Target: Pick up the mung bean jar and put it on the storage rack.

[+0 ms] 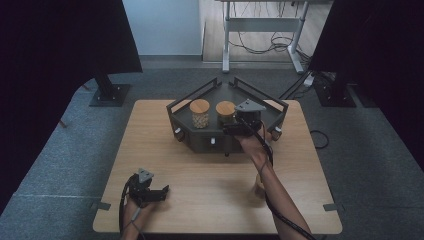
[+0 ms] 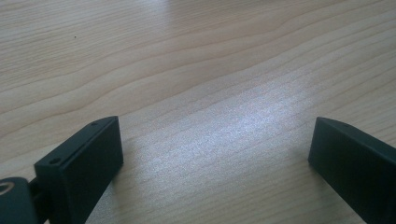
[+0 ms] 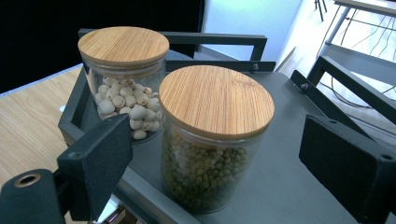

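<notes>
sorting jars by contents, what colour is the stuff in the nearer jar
Green, pea-like bits in the nearer jar; clearest in the right gripper view.

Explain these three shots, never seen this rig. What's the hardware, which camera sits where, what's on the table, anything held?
No robot arm here: a person holds a two-jaw tool in each hand. The high view looks down from above the person's side of the wooden table; the forearms come in from the bottom. The other two pictures come from cameras riding on each tool, looking along its black jaws.

On the table stands a dark grey tray with a rail around it. In it are two glass jars with bamboo lids: the jar of pale round seeds and the jar of green peas.

The left tool rests low over bare table, jaws wide apart, holding nothing. The right tool is at the tray, jaws open either side of the jar of green peas, not gripping it yet.
</notes>
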The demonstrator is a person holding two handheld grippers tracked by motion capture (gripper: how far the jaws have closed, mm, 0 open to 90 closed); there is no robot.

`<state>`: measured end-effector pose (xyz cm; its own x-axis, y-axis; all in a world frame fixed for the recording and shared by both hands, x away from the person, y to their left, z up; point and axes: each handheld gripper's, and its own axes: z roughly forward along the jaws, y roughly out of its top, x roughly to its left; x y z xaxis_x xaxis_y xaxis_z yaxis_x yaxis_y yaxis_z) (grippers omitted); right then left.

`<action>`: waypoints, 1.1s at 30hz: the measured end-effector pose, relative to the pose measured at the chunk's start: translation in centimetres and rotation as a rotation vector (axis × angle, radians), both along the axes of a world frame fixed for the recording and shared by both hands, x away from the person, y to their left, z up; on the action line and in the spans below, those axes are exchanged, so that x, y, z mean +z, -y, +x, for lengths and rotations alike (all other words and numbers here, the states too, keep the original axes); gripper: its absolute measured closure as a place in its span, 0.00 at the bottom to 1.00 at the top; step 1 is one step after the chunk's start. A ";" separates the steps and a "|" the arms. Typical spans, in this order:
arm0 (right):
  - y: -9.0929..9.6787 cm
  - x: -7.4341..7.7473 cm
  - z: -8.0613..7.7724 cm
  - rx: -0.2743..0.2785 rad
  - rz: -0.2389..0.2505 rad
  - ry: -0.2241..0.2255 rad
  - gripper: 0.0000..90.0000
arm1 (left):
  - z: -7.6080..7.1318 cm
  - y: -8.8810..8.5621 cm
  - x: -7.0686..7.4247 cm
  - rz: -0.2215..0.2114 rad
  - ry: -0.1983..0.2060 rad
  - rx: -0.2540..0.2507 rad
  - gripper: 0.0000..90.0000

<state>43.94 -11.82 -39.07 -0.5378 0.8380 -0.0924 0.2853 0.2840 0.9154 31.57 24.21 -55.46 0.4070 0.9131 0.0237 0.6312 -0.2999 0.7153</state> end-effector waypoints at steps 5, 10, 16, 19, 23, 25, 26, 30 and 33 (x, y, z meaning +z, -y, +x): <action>0.3 0.0 -0.4 0.004 0.000 0.005 0.10 | 0.0 0.0 0.0 0.000 0.000 0.001 0.03; 0.6 0.0 -0.7 0.007 0.003 0.009 0.10 | 0.0 0.0 0.0 0.000 0.000 0.001 0.03; 1.0 0.0 -1.2 0.012 0.006 0.013 0.11 | 0.0 0.0 0.0 0.001 0.000 0.001 0.03; 1.0 -0.1 -1.4 0.017 0.004 0.015 0.11 | 0.0 0.0 0.0 0.000 0.000 0.001 0.03; 1.1 -0.1 -1.7 0.023 0.008 0.021 0.11 | 0.0 0.0 0.0 0.000 0.000 0.002 0.03; 1.1 -0.1 -1.9 0.026 0.004 0.024 0.11 | 0.0 0.0 0.0 0.000 0.000 0.003 0.03; 1.2 -0.1 -2.0 0.027 0.004 0.026 0.11 | 0.0 0.0 0.0 0.000 0.000 0.003 0.03; 1.3 -0.2 -2.3 0.030 -0.001 0.029 0.11 | 0.0 0.0 0.0 0.000 0.000 0.003 0.03; 1.5 -0.3 -2.5 0.030 -0.001 0.029 0.11 | 0.0 0.0 0.0 0.000 0.000 0.003 0.03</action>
<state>41.44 -13.29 -39.34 -0.5595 0.8216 -0.1090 0.2500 0.2926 0.9230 31.53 24.19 -55.46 0.4040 0.9145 0.0237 0.6321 -0.2978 0.7154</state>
